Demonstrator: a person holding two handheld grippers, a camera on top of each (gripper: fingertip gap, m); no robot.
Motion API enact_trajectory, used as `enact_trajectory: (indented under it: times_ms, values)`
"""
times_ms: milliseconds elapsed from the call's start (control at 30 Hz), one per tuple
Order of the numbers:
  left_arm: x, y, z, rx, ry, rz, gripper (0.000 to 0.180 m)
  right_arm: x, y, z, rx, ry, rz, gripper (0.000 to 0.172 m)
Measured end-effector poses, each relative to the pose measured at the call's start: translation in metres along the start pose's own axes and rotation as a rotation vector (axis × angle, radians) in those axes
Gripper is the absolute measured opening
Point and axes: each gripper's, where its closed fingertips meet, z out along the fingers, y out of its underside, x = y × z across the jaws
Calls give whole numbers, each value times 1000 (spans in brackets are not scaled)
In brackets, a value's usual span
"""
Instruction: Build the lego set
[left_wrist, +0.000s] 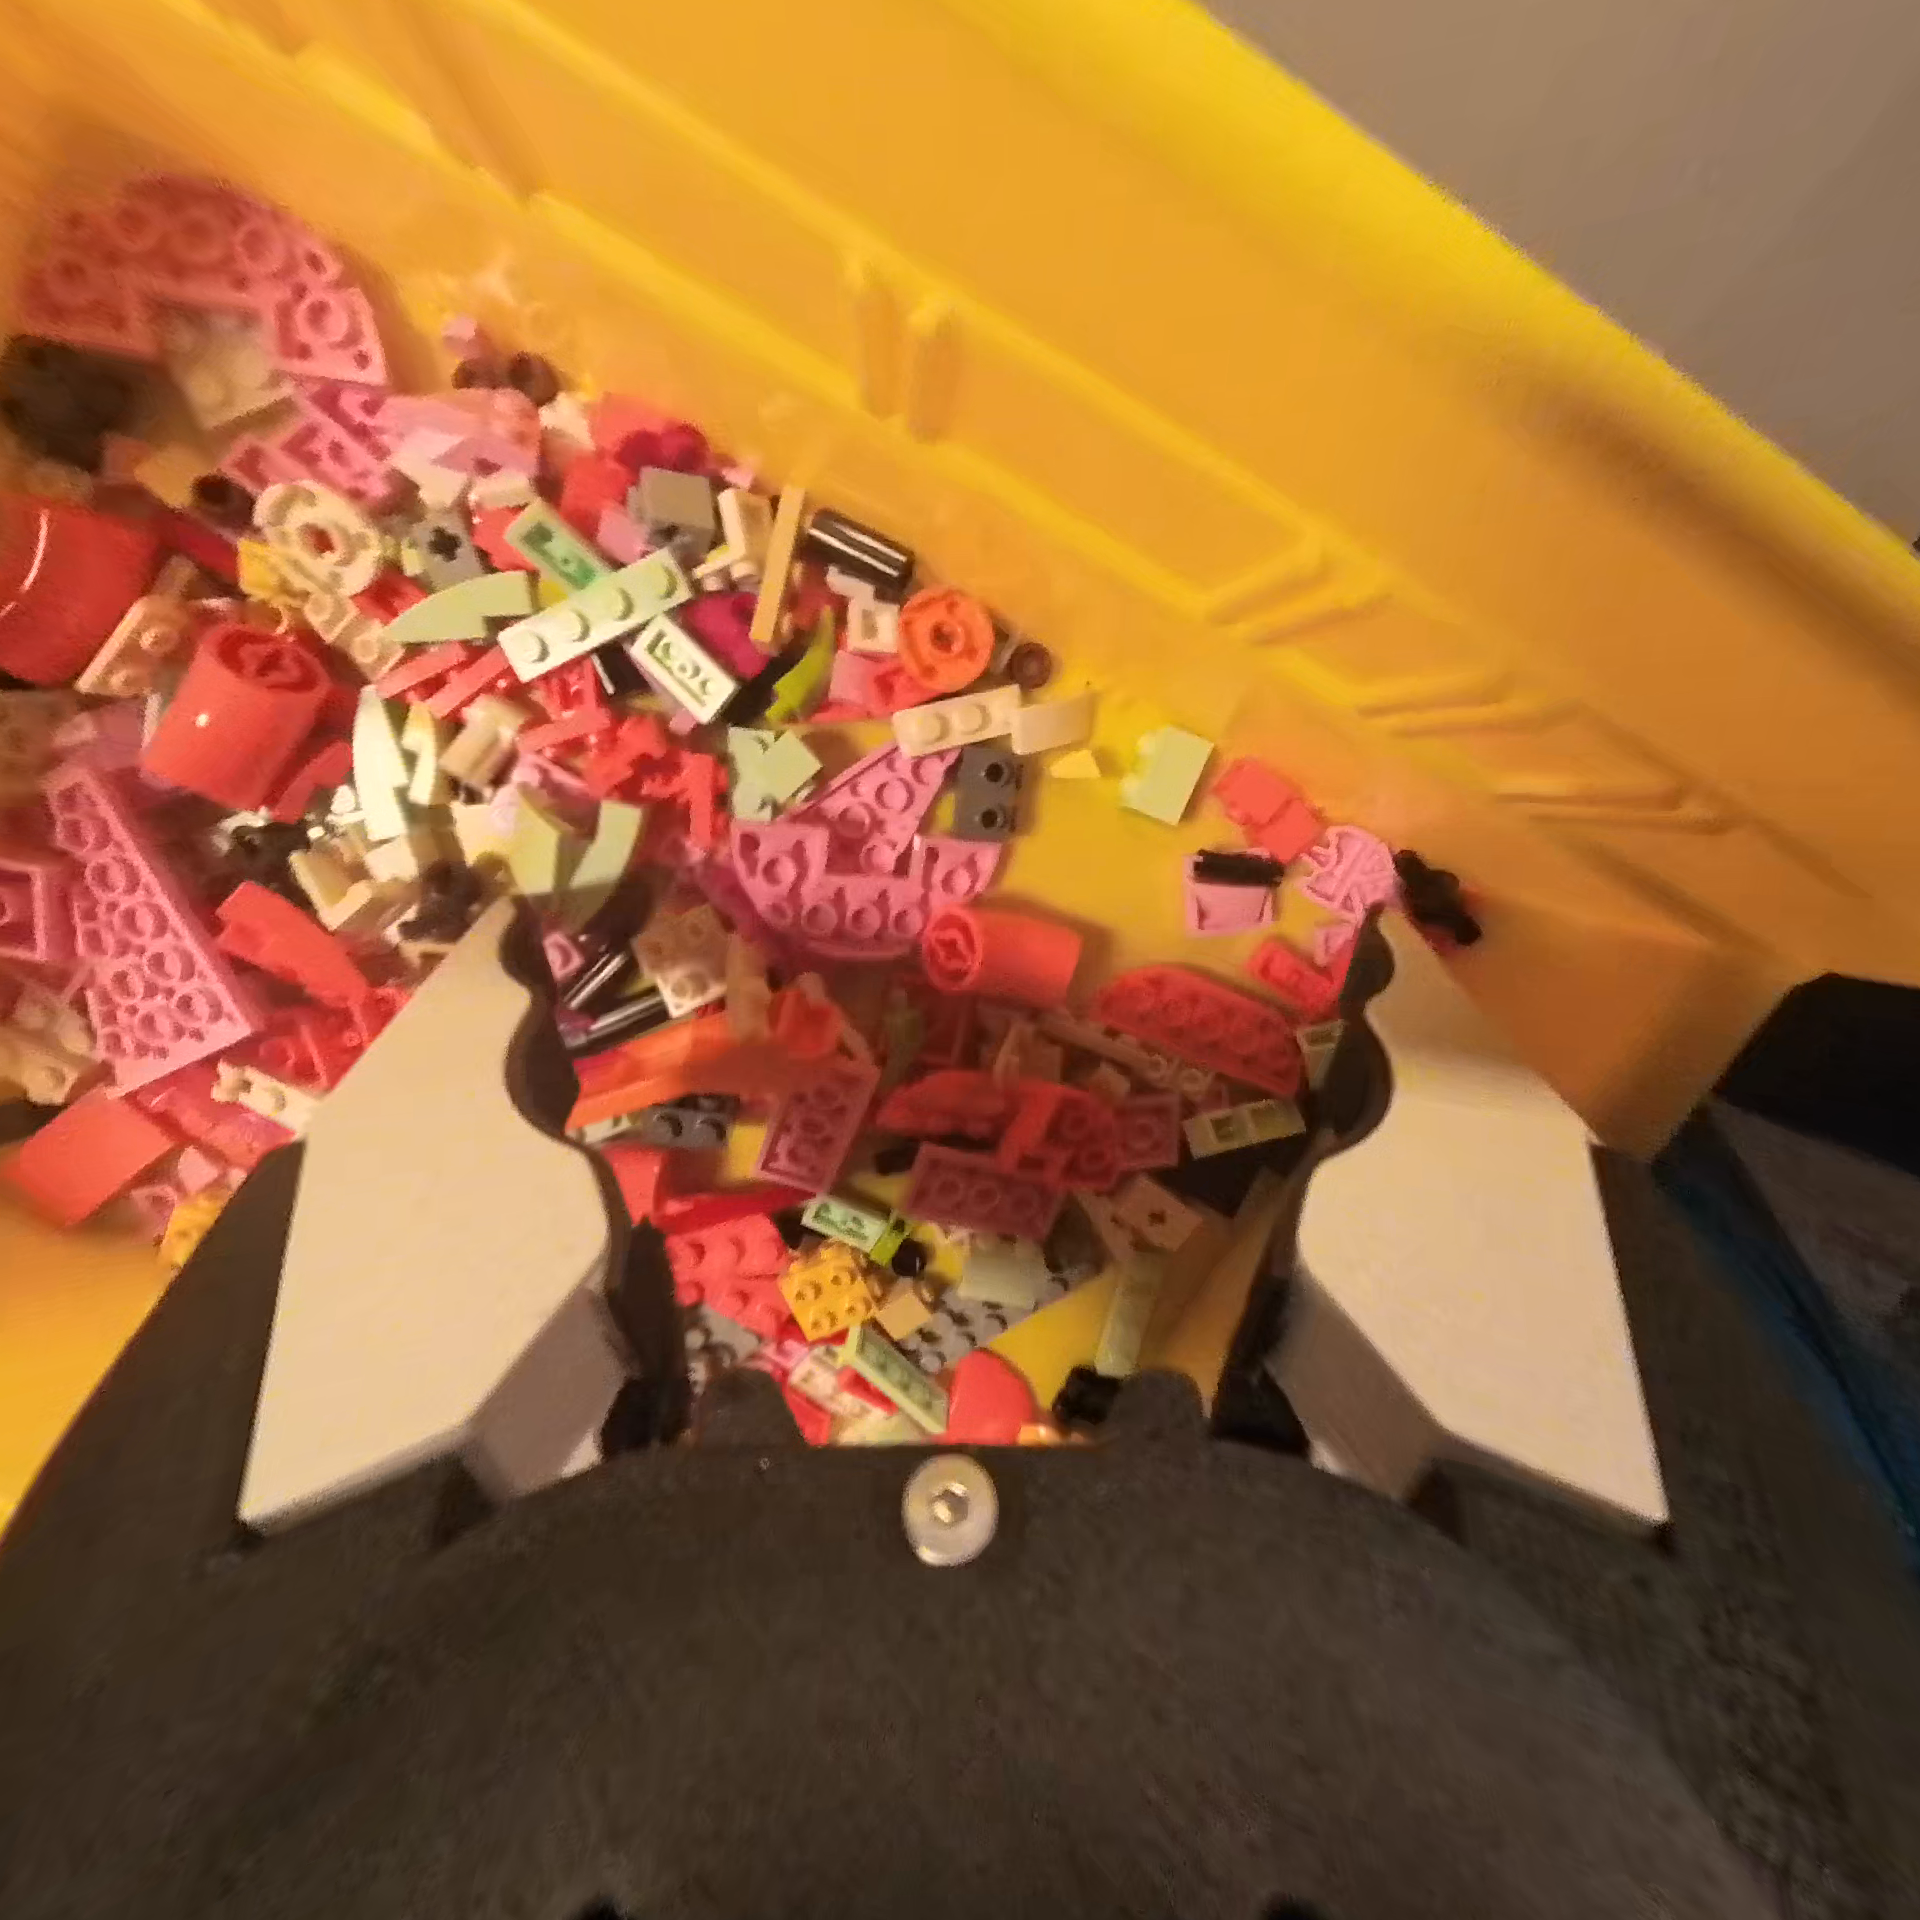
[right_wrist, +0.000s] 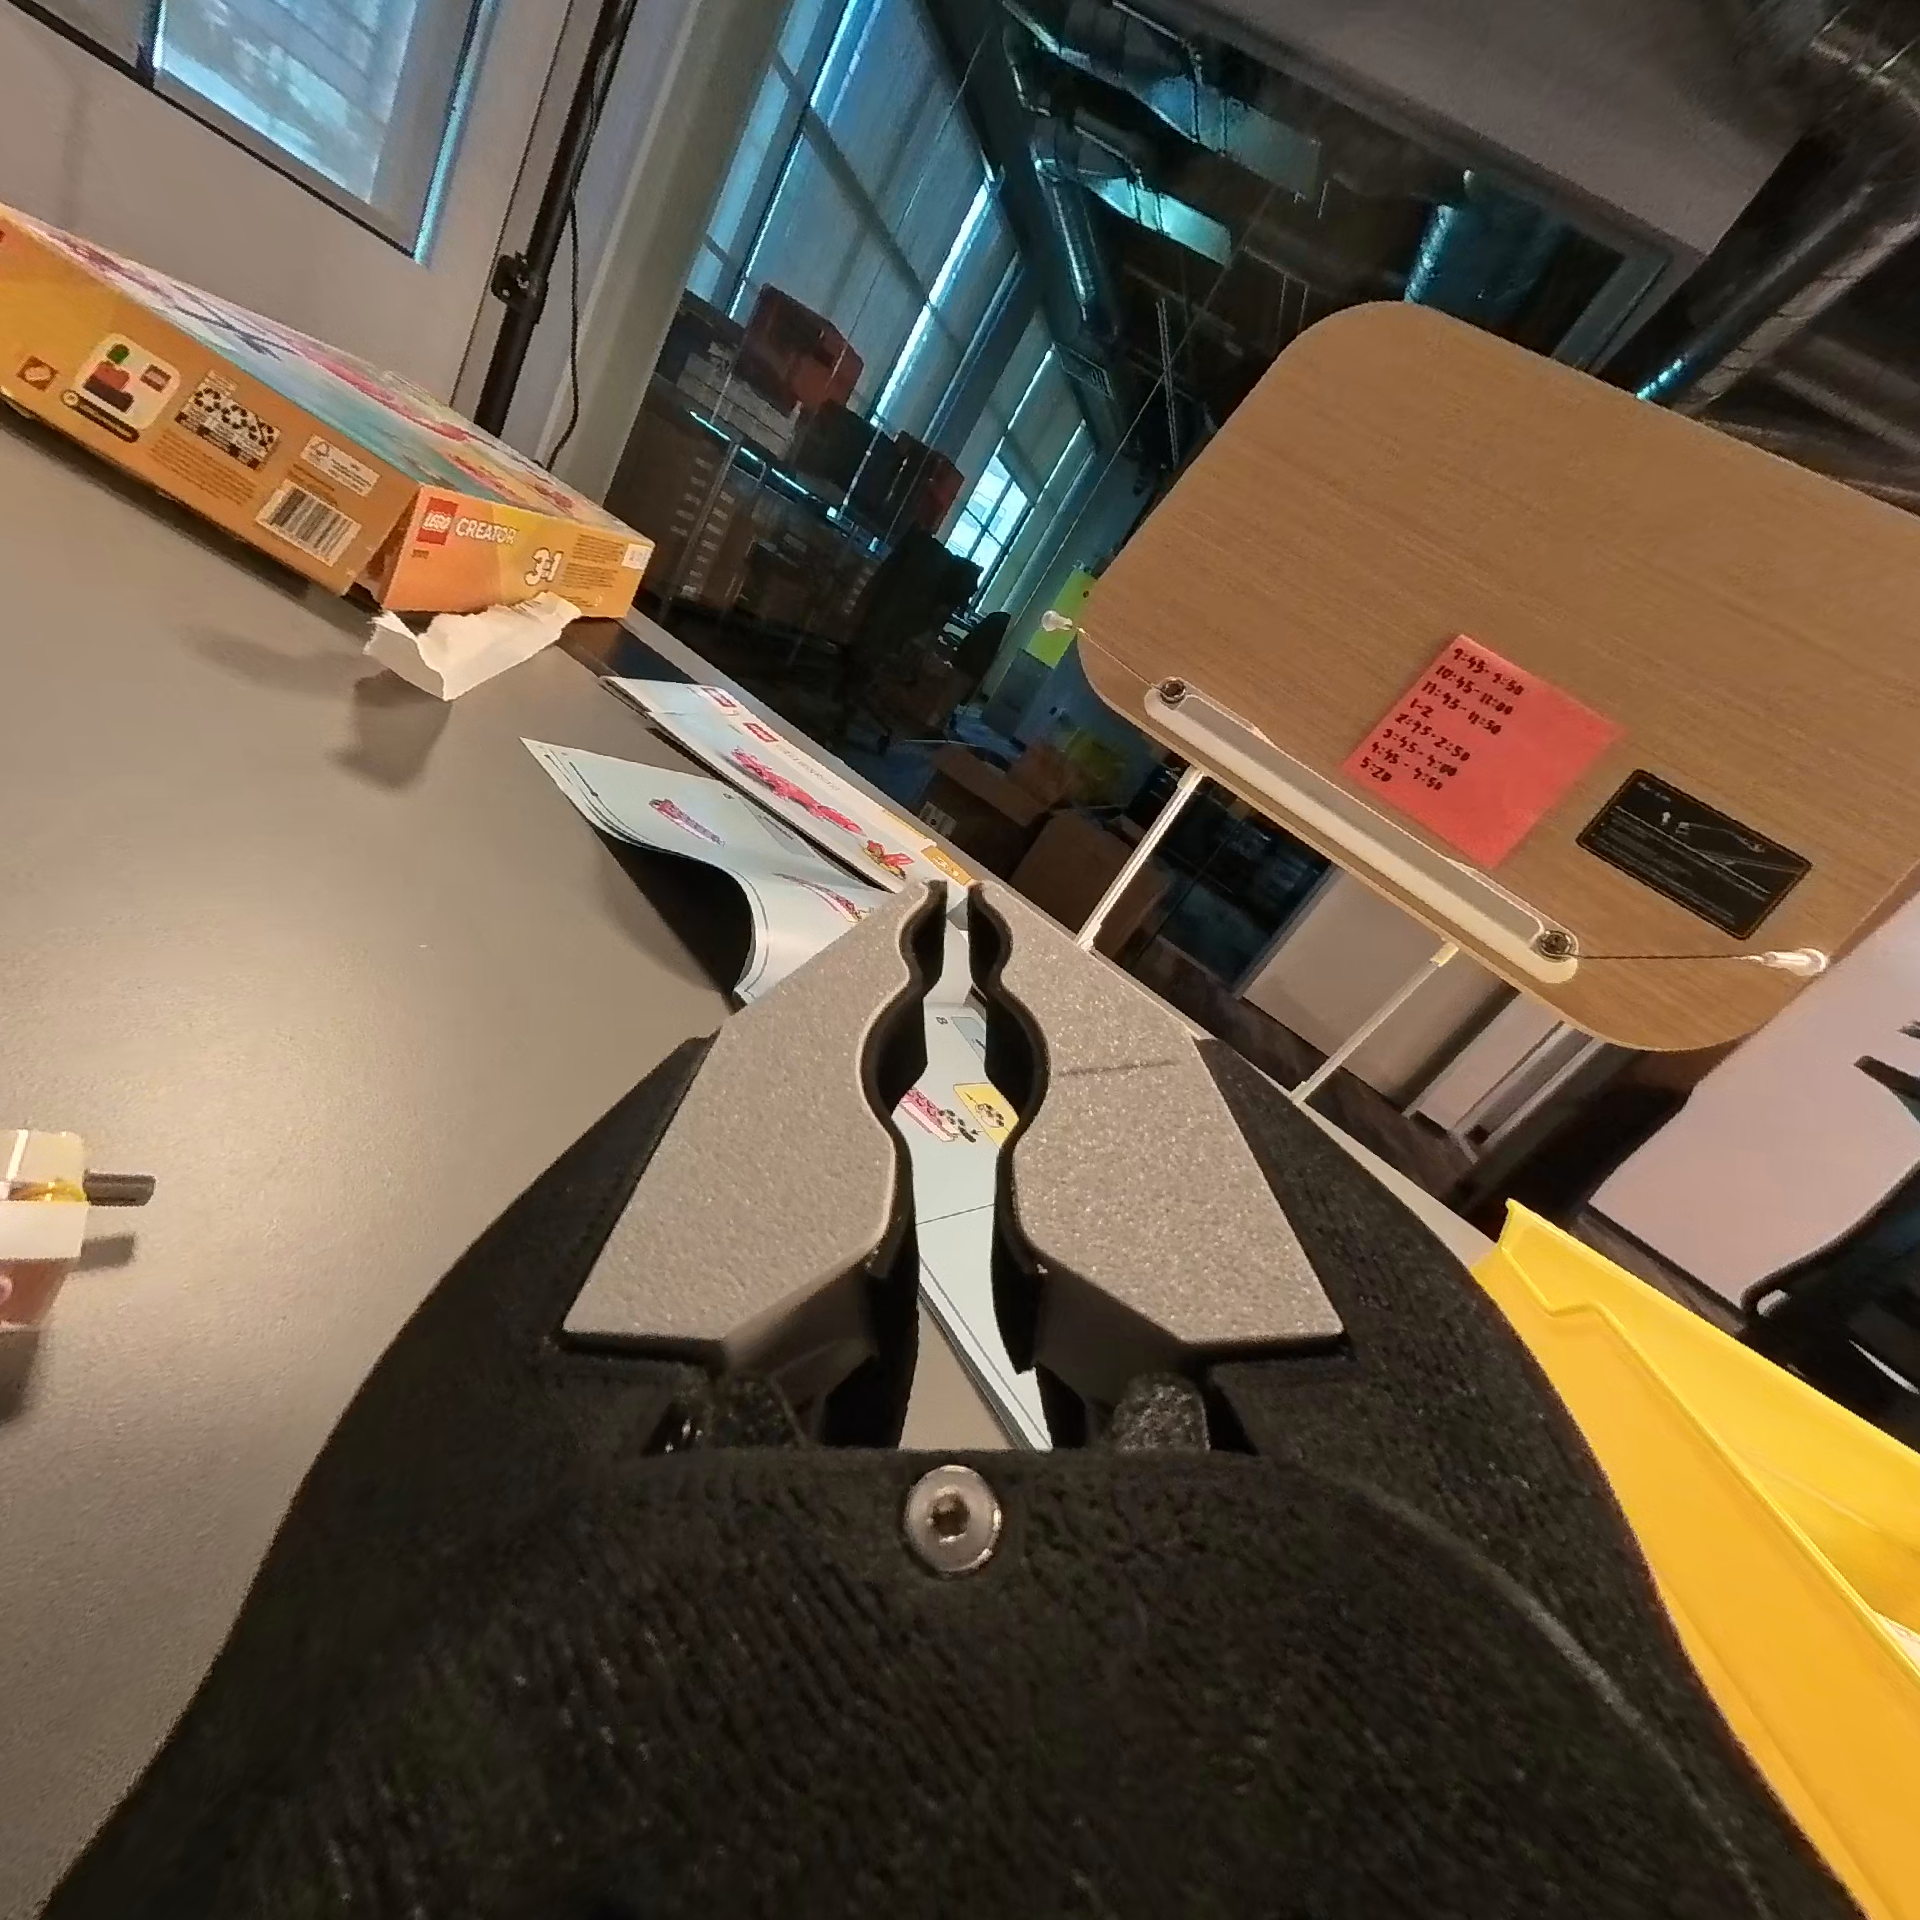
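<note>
In the left wrist view my left gripper (left_wrist: 945, 920) is wide open, low over a pile of small toy bricks in a yellow bin (left_wrist: 1143, 416). Its white fingers (left_wrist: 436, 1122) straddle the pile and hold nothing. A pink rounded plate (left_wrist: 852, 862) and a red cylinder brick (left_wrist: 1008, 951) lie between the fingertips. A darker red curved plate (left_wrist: 1205, 1023) lies by the right finger. In the right wrist view my right gripper (right_wrist: 956, 894) is shut, with nothing showing between its grey fingers (right_wrist: 810, 1091). It hovers over a grey table (right_wrist: 260, 935), pointing at open instruction booklets (right_wrist: 727, 821).
An orange cardboard box (right_wrist: 312, 447) with a torn flap lies at the table's far left. A small brick assembly (right_wrist: 42, 1195) sits at the left edge. The yellow bin's rim (right_wrist: 1714, 1455) is at the right. A wooden panel (right_wrist: 1455, 582) with a pink note stands beyond the table. One gripper's finger ends stand about 45 cm off the other's.
</note>
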Motion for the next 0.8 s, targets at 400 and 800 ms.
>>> enact_trajectory:
  times_ms: [400,800]
  values:
    - [-54,7,-13,-71,-289,-15,126,-2,0,0,-2,-6,-16,2]
    - [-84,11,-18,-80,-212,-167,99,0,-1,-1,8,-5,12,2]
